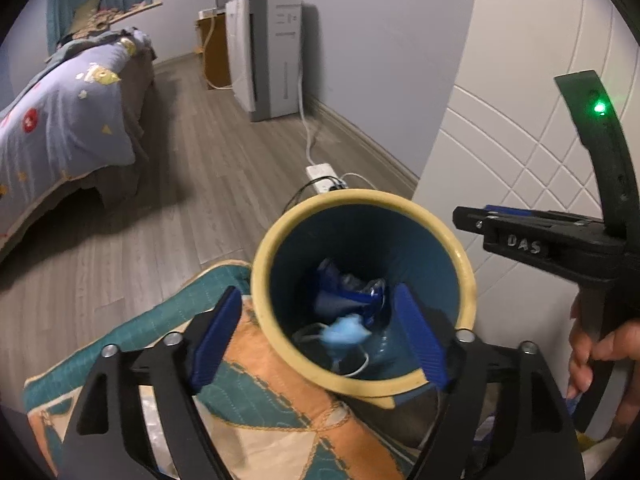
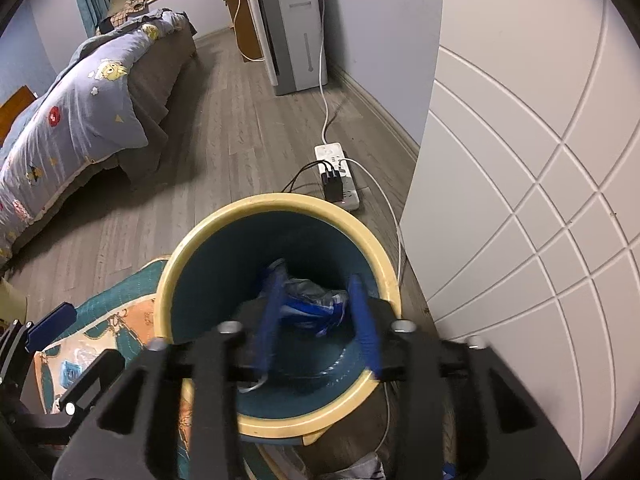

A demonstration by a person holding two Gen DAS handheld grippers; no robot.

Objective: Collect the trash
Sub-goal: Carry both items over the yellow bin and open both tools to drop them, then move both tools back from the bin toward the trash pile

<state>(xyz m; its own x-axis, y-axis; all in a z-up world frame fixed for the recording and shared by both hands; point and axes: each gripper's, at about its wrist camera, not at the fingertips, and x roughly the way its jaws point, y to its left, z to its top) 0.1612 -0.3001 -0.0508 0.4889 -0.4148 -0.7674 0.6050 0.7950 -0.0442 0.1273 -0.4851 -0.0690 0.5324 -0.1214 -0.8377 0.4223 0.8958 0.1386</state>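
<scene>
A round bin with a cream rim (image 1: 360, 196) (image 2: 280, 200) and a teal inside stands on the floor. In it lie a crumpled blue and silver wrapper (image 1: 352, 292) (image 2: 308, 304) and a blurred light-blue face mask (image 1: 346, 330) with white loops. My left gripper (image 1: 320, 336) hangs open over the bin's mouth, its blue pads wide apart, nothing between them. My right gripper (image 2: 316, 320) also points into the bin, its blurred blue pads apart and clear of the wrapper below. In the left wrist view the right gripper (image 1: 472, 220) reaches in from the right, held by a hand (image 1: 600, 352).
A patterned teal and orange rug (image 1: 280, 400) (image 2: 120, 320) lies against the bin. Behind it sits a white power strip (image 1: 320, 174) (image 2: 340, 176) with cables. A white panelled door (image 1: 500, 120) (image 2: 520, 200) stands to the right, a bed (image 1: 60, 120) (image 2: 80, 100) to the left.
</scene>
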